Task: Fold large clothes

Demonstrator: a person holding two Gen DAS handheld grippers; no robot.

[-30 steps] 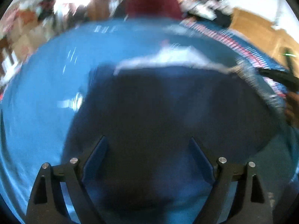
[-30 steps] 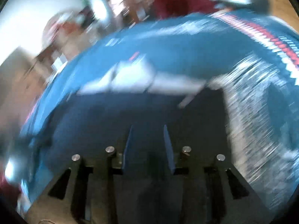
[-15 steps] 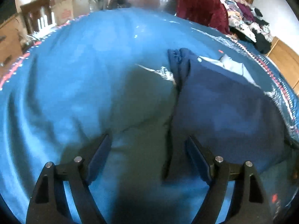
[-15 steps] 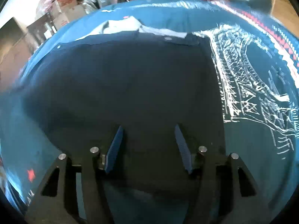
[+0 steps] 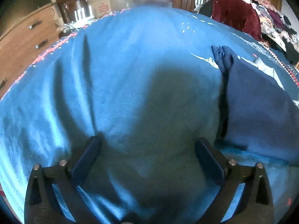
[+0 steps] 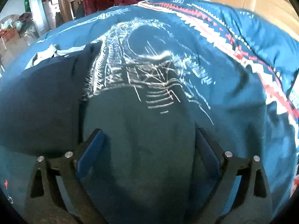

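My left wrist camera looks forward and down, close over the blue bedspread [image 5: 130, 65], the folded navy garment [image 5: 257, 108] at its right edge. My right wrist camera, equally low, faces the same bed; that garment [image 6: 37, 102] sits at its left edge.

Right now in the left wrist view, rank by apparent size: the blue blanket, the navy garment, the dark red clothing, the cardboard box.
1. Blue blanket
2. Navy garment
3. Dark red clothing
4. Cardboard box

The last two sit far back, so their true sizes are unsure.
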